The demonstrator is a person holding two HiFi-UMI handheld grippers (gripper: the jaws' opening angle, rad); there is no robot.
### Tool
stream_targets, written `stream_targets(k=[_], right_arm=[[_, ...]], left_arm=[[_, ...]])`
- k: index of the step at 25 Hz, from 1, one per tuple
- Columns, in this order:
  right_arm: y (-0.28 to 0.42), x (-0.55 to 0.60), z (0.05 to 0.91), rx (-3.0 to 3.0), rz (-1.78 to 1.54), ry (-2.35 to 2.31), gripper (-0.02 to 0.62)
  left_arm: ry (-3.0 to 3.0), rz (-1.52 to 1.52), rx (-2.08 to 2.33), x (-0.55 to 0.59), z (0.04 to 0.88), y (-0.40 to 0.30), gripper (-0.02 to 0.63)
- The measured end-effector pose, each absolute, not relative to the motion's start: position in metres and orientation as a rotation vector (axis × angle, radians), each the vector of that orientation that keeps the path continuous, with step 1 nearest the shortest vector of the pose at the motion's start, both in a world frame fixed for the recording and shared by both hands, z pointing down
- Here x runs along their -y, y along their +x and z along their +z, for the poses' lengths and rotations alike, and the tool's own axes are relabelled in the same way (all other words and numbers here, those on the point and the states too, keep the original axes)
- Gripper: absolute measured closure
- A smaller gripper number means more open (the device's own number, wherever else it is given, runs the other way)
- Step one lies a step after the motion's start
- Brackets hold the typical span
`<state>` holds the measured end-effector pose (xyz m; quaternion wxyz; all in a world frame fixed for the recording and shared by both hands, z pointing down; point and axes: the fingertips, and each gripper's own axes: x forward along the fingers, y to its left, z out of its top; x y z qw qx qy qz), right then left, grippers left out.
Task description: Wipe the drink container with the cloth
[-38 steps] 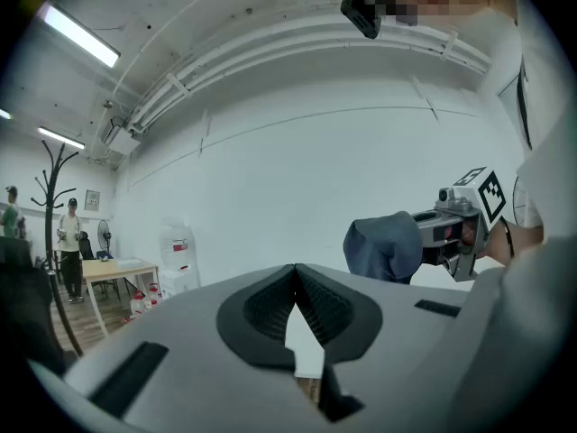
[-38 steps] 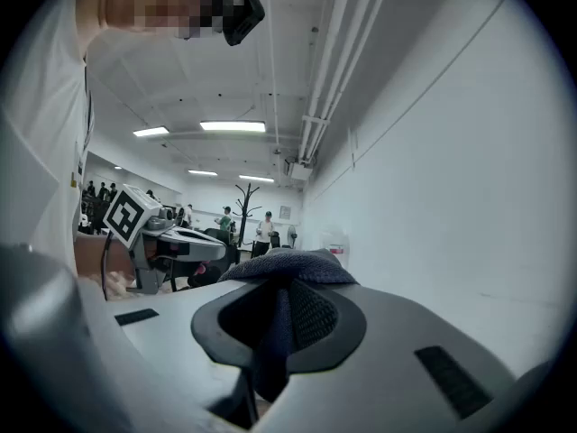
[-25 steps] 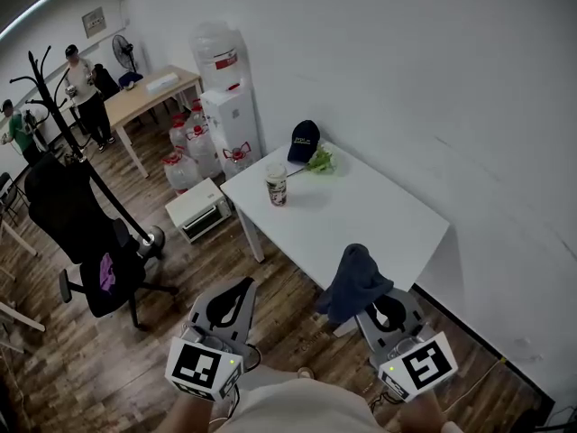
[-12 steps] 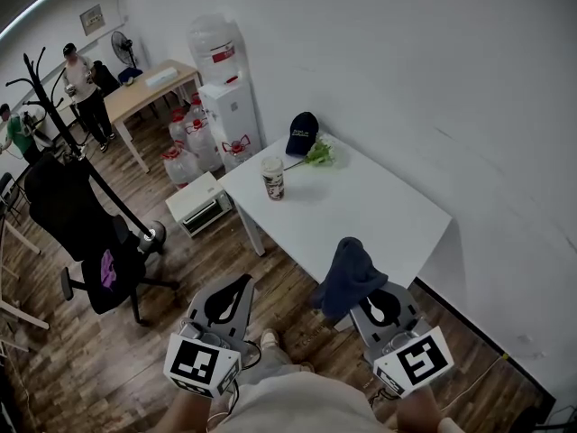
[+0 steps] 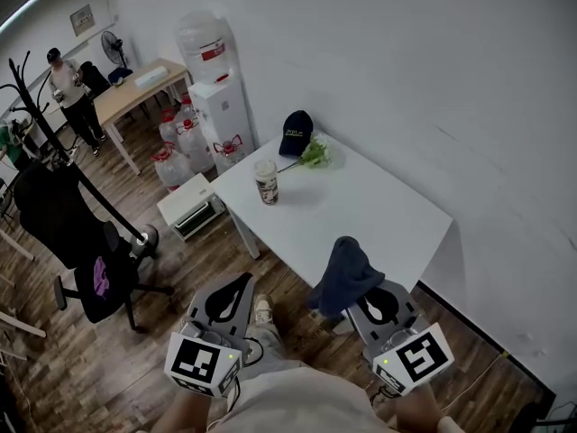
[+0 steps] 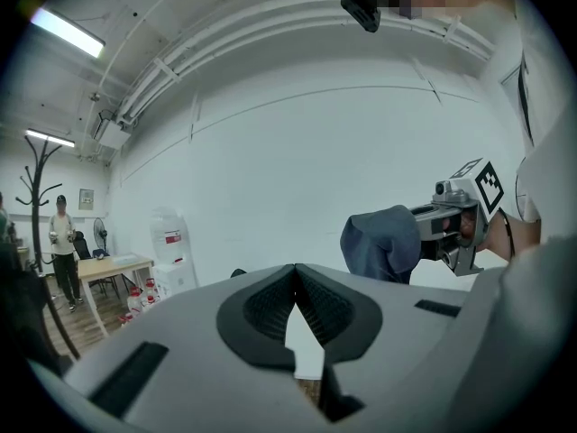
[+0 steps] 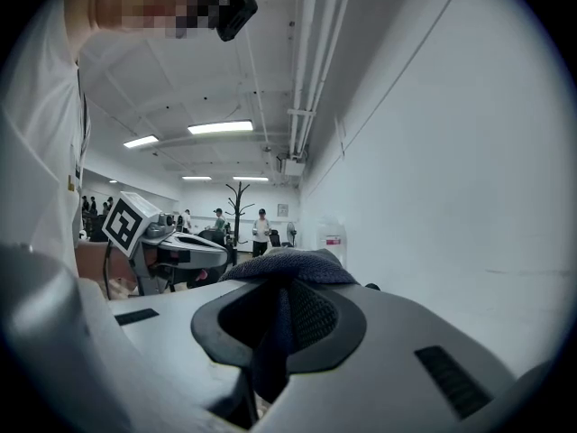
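Left tool [image 5: 243,282]: jaws closed on each other, nothing between, shown plainly in the left gripper view.
Right tool [image 5: 361,298]: clamped on dark blue cloth [image 5: 346,273]. Only the right gripper view shows the fabric pinched between the pads.
Drink container [image 5: 266,181]: upright on white tabletop [image 5: 361,215], near cap [image 5: 296,133], head view only.
Change: shoe [image 5: 262,310] newly visible between the tools.

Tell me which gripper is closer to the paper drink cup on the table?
Left, probably. The left gripper hangs short of the white table's end with the paper drink cup; the right gripper, clamping a dark blue cloth, is farther right.
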<state>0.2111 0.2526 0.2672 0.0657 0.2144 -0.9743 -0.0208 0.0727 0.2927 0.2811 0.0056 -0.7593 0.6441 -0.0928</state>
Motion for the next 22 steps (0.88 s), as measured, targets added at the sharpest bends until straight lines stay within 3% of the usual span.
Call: stream_targets(k=[22], right_arm=[[0.061, -0.063, 0.307, 2.763, 0.026, 0.776, 0.537]], left_arm=[[-2.554, -0.393, -1.852, -0.092, 0.323, -0.077, 0.583]])
